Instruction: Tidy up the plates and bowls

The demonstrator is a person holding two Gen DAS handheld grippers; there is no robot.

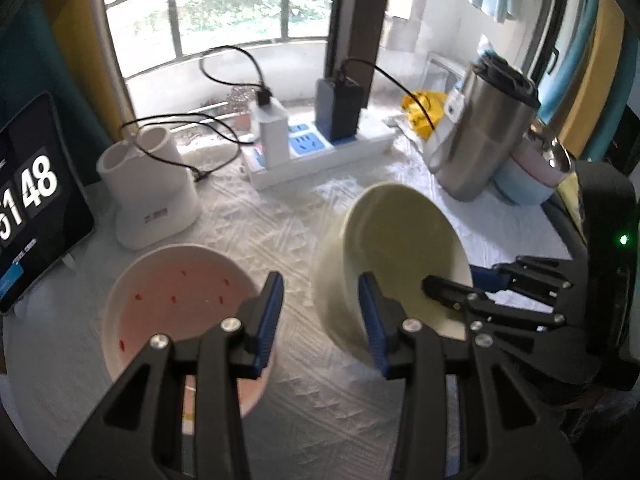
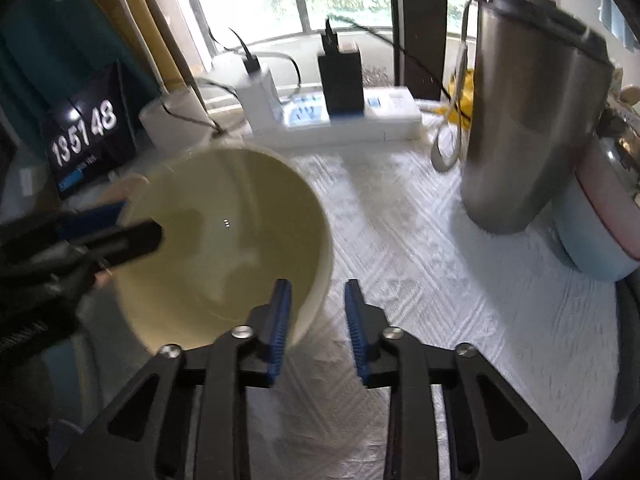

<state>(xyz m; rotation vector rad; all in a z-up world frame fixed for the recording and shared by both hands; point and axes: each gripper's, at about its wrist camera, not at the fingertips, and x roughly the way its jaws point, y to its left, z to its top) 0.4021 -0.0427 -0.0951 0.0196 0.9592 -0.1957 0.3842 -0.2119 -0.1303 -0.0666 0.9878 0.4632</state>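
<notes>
Right gripper [image 2: 318, 312] straddles the near rim of the tilted cream bowl [image 2: 224, 216], jaws apart with a gap at the outer pad. Left gripper [image 1: 324, 316] pinches its opposite rim. Pink bowl [image 1: 180, 292], red-specked inside, sits just left; steel tumbler [image 2: 532, 140] stands right.

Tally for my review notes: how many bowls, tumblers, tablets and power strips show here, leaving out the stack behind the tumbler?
Bowls: 2, the cream bowl and the pink bowl
Tumbler: 1
Tablet: 1
Power strip: 1
Total: 5
</notes>
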